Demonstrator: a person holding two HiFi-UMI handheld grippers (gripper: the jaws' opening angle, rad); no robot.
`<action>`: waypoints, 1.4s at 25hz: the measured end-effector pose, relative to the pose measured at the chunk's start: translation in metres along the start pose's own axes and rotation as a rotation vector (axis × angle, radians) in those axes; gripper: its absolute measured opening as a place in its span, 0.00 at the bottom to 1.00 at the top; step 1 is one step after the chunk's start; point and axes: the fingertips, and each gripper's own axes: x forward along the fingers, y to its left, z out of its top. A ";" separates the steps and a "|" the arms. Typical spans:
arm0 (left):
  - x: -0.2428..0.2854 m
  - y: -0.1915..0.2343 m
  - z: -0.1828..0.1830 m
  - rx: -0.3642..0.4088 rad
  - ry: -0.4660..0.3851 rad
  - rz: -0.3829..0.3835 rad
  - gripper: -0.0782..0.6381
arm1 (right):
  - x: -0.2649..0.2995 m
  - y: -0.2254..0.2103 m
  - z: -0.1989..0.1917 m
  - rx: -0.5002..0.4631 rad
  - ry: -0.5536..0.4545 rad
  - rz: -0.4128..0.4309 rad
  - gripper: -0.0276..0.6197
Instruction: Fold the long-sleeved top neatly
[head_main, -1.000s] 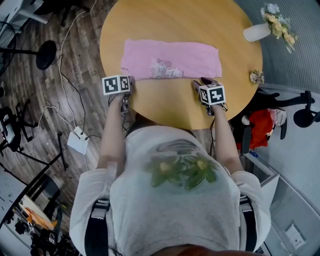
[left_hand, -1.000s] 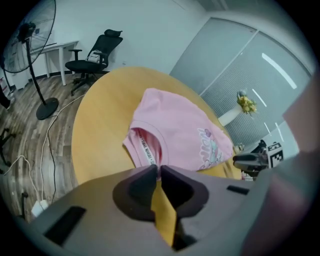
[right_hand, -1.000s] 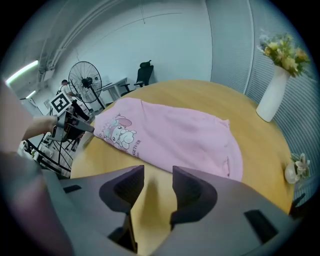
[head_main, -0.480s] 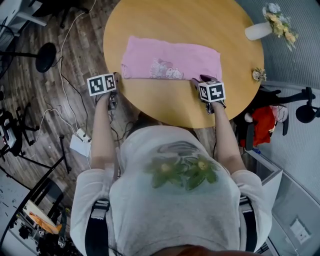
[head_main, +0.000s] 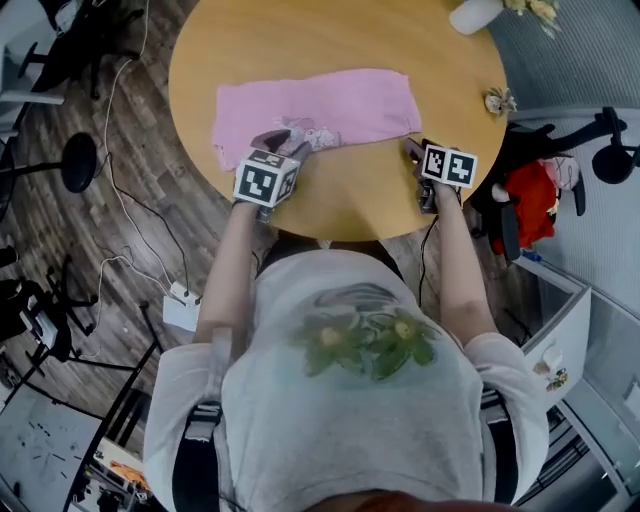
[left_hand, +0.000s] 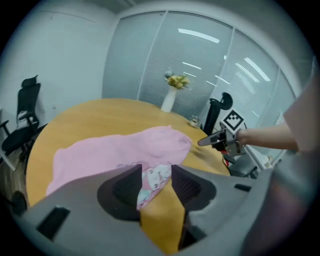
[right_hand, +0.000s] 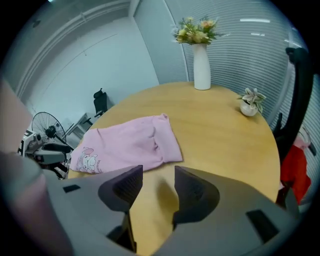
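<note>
The pink long-sleeved top (head_main: 330, 105) lies folded into a long strip across the round wooden table (head_main: 340, 200). A cartoon print shows on its near edge. My left gripper (head_main: 273, 140) hovers over that printed edge. Its jaws have just been opening, and in the left gripper view (left_hand: 156, 170) the printed hem shows in the gap, with the pads off it. My right gripper (head_main: 412, 152) is just off the top's right end, over bare wood. Its jaws have also just been opening, and nothing is between them (right_hand: 158, 172). The top (right_hand: 130, 142) lies ahead and to its left.
A white vase with flowers (head_main: 470, 12) stands at the table's far right rim, and a small potted plant (head_main: 497, 100) near the right rim. On the floor are cables, a fan stand (head_main: 78, 160) at the left, and a chair with a red item (head_main: 535, 195) at the right.
The left gripper swung out past the table's left edge, then came back in over the top's printed near edge. The right gripper shifted a little beside the top's right end.
</note>
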 end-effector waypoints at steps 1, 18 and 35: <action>0.012 -0.019 0.007 0.057 0.015 -0.028 0.35 | -0.002 -0.006 -0.003 0.008 0.003 -0.001 0.34; 0.206 -0.195 0.067 0.509 0.163 0.029 0.38 | -0.029 -0.091 0.005 0.102 -0.024 0.161 0.34; 0.188 -0.138 0.109 -0.469 -0.185 -0.061 0.15 | 0.002 -0.091 0.037 -0.071 0.052 0.369 0.34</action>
